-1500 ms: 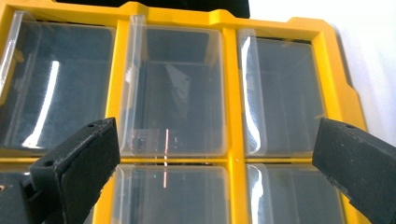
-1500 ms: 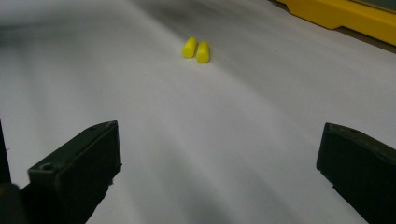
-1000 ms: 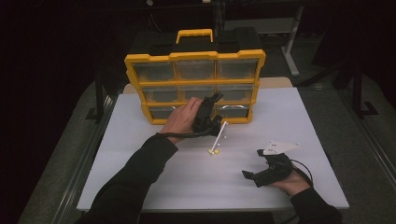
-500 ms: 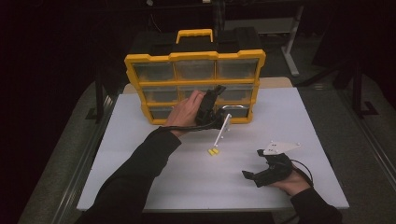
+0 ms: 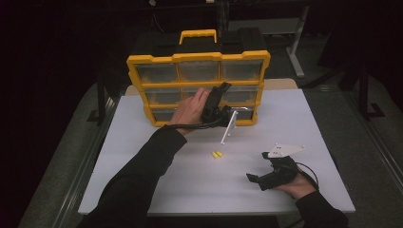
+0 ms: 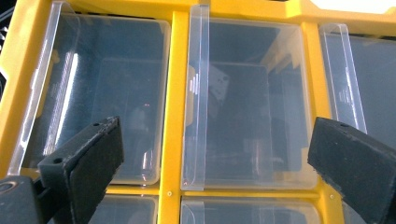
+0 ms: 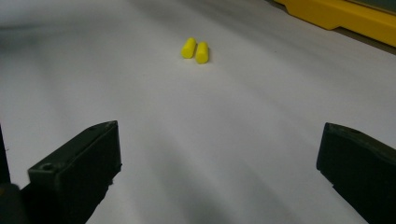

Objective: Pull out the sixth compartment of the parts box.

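Yellow organizer (image 5: 198,90) is my landmark: left gripper (image 6: 210,154), jaws wide apart, faces its clear middle drawer (image 6: 243,102), I judge to open it, while right gripper (image 7: 219,172), also spread, waits aimed at two yellow plugs (image 7: 195,49) lying near its front.

Your organiser (image 5: 197,59) has a yellow frame and handle around clear, colourless drawers (image 6: 243,102) that show dark inside; your two earplugs (image 7: 195,50) are bright yellow on the plain white table (image 5: 142,161); both your grippers, left (image 5: 219,102) and right (image 5: 261,179), are black, your sleeves dark
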{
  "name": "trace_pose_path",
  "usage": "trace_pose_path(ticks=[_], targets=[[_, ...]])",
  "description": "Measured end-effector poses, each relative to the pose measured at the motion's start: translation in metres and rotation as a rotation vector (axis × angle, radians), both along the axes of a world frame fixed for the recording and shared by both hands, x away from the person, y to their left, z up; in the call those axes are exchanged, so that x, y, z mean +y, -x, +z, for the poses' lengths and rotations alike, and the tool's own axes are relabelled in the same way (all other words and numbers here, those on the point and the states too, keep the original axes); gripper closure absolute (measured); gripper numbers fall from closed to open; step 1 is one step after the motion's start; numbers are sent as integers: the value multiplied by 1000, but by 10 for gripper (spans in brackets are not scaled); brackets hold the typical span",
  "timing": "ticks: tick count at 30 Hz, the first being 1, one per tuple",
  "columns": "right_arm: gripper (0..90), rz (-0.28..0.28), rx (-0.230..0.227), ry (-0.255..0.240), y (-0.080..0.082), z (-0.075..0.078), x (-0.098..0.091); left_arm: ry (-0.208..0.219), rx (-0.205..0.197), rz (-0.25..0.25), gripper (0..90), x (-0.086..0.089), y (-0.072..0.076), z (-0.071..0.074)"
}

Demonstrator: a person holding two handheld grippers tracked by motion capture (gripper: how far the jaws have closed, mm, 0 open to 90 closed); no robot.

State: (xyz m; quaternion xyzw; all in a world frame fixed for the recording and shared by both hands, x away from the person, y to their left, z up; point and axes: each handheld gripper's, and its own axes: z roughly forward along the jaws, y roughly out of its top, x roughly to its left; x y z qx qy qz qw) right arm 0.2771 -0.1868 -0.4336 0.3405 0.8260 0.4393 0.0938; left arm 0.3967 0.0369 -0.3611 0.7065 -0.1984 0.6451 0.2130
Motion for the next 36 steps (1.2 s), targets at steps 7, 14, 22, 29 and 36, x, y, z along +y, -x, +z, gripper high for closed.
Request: trace_pose_path(ticks=[7,14,22,29,36], targets=[[0,0,-1,0,0,0,0,5,-12,1,71,-3,0,1],[0,0,0,0,0,0,0,4,-17,2,151,-5,1,4],[0,0,1,0,0,0,0,4,3,19,280,-8,0,4],[0,1,0,0,0,0,0,9,5,35,379,-11,1,7],[0,0,0,-1,0,0,0,16,7,45,485,-14,0,9]])
